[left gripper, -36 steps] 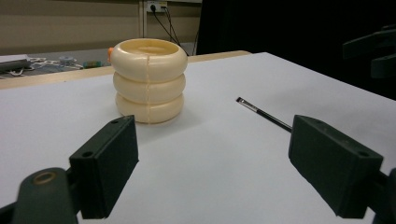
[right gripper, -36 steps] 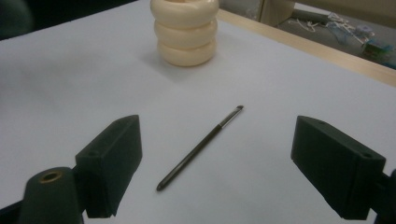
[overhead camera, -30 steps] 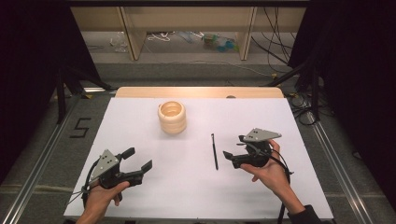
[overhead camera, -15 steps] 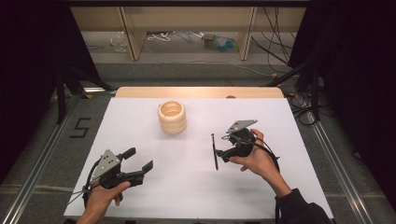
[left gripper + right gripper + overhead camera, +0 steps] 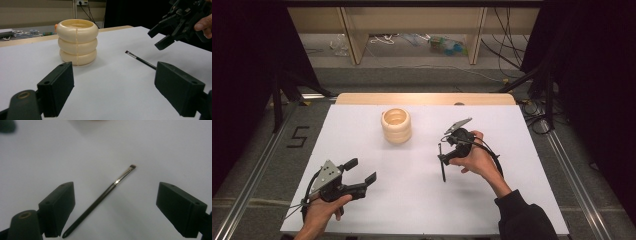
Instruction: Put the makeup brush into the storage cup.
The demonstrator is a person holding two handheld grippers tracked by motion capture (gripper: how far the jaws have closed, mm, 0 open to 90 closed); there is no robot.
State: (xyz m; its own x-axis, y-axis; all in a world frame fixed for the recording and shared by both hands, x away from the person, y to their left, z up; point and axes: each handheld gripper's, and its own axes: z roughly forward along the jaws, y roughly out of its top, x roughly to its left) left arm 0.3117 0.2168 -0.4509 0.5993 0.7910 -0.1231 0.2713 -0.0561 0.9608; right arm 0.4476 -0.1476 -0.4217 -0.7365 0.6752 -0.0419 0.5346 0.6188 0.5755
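Note:
A thin black brush (image 5: 442, 165) lies flat on the white sheet (image 5: 412, 210), right of centre. My right gripper (image 5: 444, 156) tilts down just above it, open; in the right gripper view the brush (image 5: 100, 200) runs diagonally between the two spread jaws of that gripper (image 5: 115, 205), untouched. A cream holder of three stacked rings (image 5: 396, 126) stands upright toward the back, left of the brush. My left gripper (image 5: 361, 170) rests low at the front left, open and empty. The left gripper view looks past its own jaws (image 5: 117, 82) to the holder (image 5: 77, 45), the brush (image 5: 141, 60) and the right gripper (image 5: 162, 37).
A wooden table edge (image 5: 422, 98) borders the sheet at the back. Metal rails run along both sides of the table, with a "5" mark (image 5: 297, 136) on the floor at left. Dark curtains stand left and right; shelves and cables lie beyond.
My right gripper has moved left and forward and tipped down over the brush. The left gripper, brush and holder have stayed put.

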